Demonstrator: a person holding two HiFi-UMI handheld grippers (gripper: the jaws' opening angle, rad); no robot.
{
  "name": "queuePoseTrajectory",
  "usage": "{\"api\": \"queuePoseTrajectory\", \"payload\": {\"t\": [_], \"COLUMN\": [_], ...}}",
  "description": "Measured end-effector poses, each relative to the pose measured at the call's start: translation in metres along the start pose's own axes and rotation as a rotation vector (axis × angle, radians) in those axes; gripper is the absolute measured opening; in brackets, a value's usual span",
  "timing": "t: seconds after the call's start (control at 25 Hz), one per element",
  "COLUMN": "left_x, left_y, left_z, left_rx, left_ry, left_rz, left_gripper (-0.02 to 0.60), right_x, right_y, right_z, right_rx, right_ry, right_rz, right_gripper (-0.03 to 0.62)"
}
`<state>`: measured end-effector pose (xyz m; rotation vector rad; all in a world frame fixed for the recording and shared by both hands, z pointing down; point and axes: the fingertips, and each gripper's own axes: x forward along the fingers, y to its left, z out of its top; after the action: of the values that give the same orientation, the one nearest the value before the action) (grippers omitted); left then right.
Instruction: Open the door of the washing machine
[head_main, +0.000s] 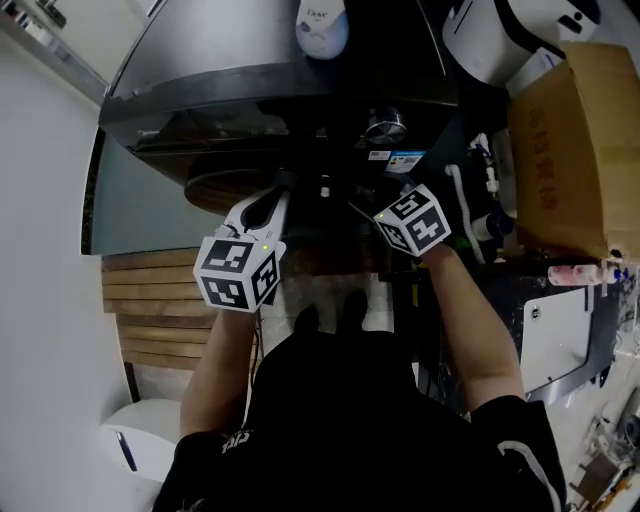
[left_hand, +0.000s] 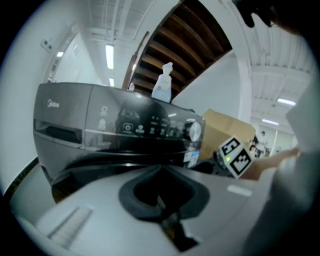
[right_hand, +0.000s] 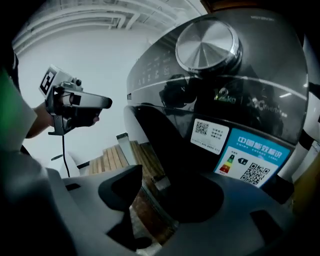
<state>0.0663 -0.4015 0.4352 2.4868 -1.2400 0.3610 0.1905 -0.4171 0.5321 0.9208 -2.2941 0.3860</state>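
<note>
The dark grey front-loading washing machine (head_main: 280, 90) stands directly before the person, with a Dove bottle (head_main: 322, 25) on its top and a cardboard box (head_main: 570, 150) beside it on the right; its round door (head_main: 235, 185) sits low on the front, under the control panel. By these views the door looks shut, though the head view is too dark to rule out a slight gap. The right tongs (right_hand: 160, 187) are spread wide and hold nothing; they point down at the front of the machine below the chrome control dial (right_hand: 205, 45) and just left of the energy label (right_hand: 250, 160); the door's dark curved edge appears to run between the jaws, apart from both pads. The left tongs (left_hand: 162, 210) are pressed together on nothing (they hover in front of the machine, near the door's left side, and seem to have no part in the grasp). The step in hand is judged to be the reach for the door's edge. The next move would call for setting the right tongs over the rim or its catch, closing firmly, then pulling outward along the arc of the hinge; a shallow bite could slip off the smooth rim.
</note>
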Motion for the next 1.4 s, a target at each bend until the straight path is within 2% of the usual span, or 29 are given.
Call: {"api": "queuePoseTrajectory", "payload": {"t": [0.24,0.6,0.76,0.84,0.92,1.24,1.4], "left_x": [-0.001,0.008,0.009,0.007,0.004,-0.014,-0.025], "left_y": [0.002,-0.007,-0.01,-0.01,-0.008,-0.002,0.002], "left_z": [0.002,-0.007,-0.009,-0.01,-0.011,-0.018,-0.024], "left_rx": [-0.005,0.001,-0.001,-0.007,-0.017,-0.045,-0.051], "left_ry": [0.0,0.025,0.031,0.03,0.029,0.009,0.009], "left_rz": [0.023,0.028,0.029,0.03,0.031,0.039,0.039], "left_gripper": [0.009,0.009,0.009,0.009,0.009,0.009,0.009], "right_x": [0.016,0.025,0.03,0.032,0.033,0.033,0.033], "right_y": [-0.005,-0.005,-0.004,-0.005,-0.005,-0.007,-0.007], "right_z": [-0.012,-0.02,-0.026,-0.027,-0.026,-0.027,-0.028], "right_rx": [0.014,-0.183,-0.318,-0.348,-0.349,-0.286,-0.26], "right_ry": [0.045,0.111,0.173,0.193,0.194,0.196,0.195], "right_rz": [0.046,0.045,0.019,0.004,-0.006,-0.009,-0.038], "right_gripper": [0.21,0.17,0.151,0.144,0.127,0.126,0.127]}}
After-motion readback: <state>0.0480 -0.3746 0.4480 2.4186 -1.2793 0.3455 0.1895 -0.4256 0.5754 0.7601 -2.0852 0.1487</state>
